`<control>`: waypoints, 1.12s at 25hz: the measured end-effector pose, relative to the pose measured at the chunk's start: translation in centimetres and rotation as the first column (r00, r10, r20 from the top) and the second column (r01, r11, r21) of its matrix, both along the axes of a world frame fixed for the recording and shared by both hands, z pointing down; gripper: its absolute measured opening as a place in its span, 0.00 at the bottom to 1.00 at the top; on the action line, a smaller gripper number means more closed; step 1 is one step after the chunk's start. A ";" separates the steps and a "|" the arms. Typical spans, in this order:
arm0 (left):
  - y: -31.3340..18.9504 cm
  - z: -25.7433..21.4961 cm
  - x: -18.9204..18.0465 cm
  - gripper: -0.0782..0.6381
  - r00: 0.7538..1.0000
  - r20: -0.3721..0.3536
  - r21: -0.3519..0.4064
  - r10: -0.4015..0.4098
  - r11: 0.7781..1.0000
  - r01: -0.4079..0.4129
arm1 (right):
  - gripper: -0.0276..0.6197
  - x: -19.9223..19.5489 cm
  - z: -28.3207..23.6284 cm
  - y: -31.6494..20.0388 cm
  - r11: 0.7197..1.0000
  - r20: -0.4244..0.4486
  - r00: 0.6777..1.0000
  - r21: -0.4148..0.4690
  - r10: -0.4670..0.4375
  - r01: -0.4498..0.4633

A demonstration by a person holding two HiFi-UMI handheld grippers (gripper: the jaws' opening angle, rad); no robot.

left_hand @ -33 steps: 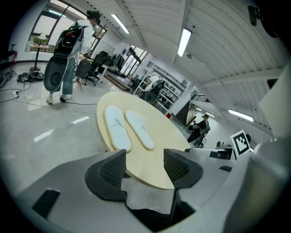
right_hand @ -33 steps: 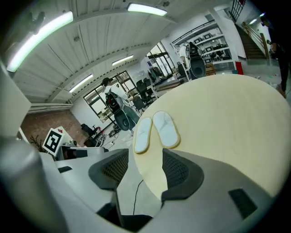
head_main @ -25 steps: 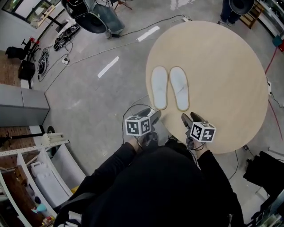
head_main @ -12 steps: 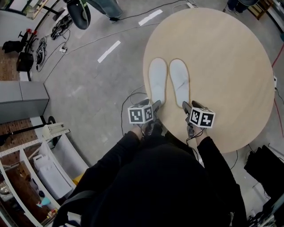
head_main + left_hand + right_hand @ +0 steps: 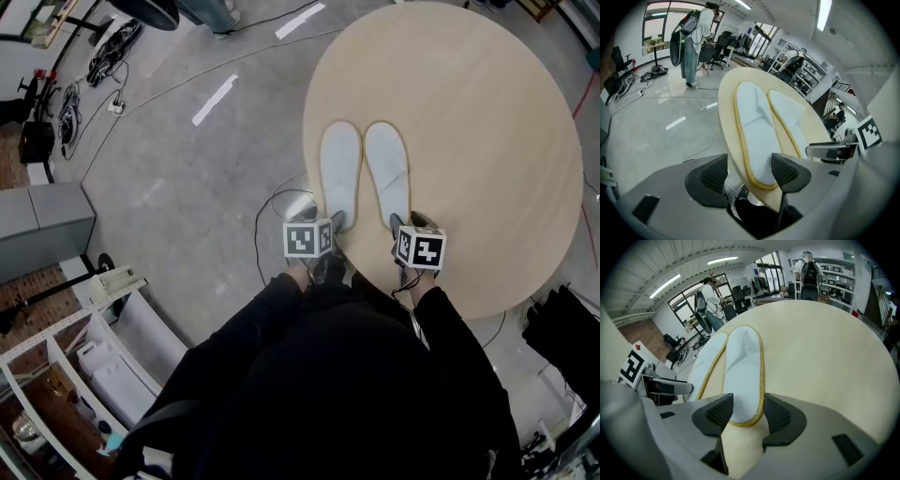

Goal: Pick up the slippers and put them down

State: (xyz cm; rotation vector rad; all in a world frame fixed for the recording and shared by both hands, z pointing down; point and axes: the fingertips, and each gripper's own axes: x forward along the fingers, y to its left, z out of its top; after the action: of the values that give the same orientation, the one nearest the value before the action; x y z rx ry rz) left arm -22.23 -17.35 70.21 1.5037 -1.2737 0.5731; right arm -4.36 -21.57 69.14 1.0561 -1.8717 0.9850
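Two white slippers with yellow edging lie side by side on the round beige table (image 5: 487, 141). The left slipper (image 5: 340, 173) is near the table's left rim and the right slipper (image 5: 387, 175) is beside it. My left gripper (image 5: 335, 223) is at the left slipper's heel. Its jaws are opening, and the heel (image 5: 757, 173) sits between the pads without being pressed. My right gripper (image 5: 400, 225) is at the right slipper's heel. Here its jaws (image 5: 746, 416) stand apart on either side of the heel end (image 5: 740, 413), with no visible squeeze.
The left slipper's heel lies close to the table's near-left edge (image 5: 726, 140), with grey floor and cables (image 5: 272, 202) below. A white shelf unit (image 5: 84, 356) stands at lower left. A person (image 5: 691, 42) stands far off in the room.
Both grippers have come forward and down from the table's near edge to the slippers' heels. The slippers have not moved.
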 end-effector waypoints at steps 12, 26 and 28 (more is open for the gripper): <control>2.8 0.5 -0.4 0.39 0.963 -0.234 -0.040 0.131 0.989 -0.145 | 0.22 0.4 0.1 4.6 0.957 0.077 0.957 -0.103 0.279 -0.270; 3.1 -3.7 0.1 0.21 0.911 -0.411 0.036 0.004 0.999 0.011 | 0.10 1.3 -4.0 6.7 0.847 0.476 0.709 -0.191 0.521 -0.495; 2.6 -4.9 0.4 0.19 0.895 -0.446 0.070 0.000 0.997 0.034 | 0.09 1.4 -5.4 6.3 0.843 0.529 0.670 -0.191 0.520 -0.503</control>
State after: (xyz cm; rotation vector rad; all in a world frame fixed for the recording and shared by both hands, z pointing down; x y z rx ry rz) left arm -21.80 -14.74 65.30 1.5723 -0.9540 0.1487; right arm -2.94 -15.24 63.73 1.4316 -2.0349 1.8223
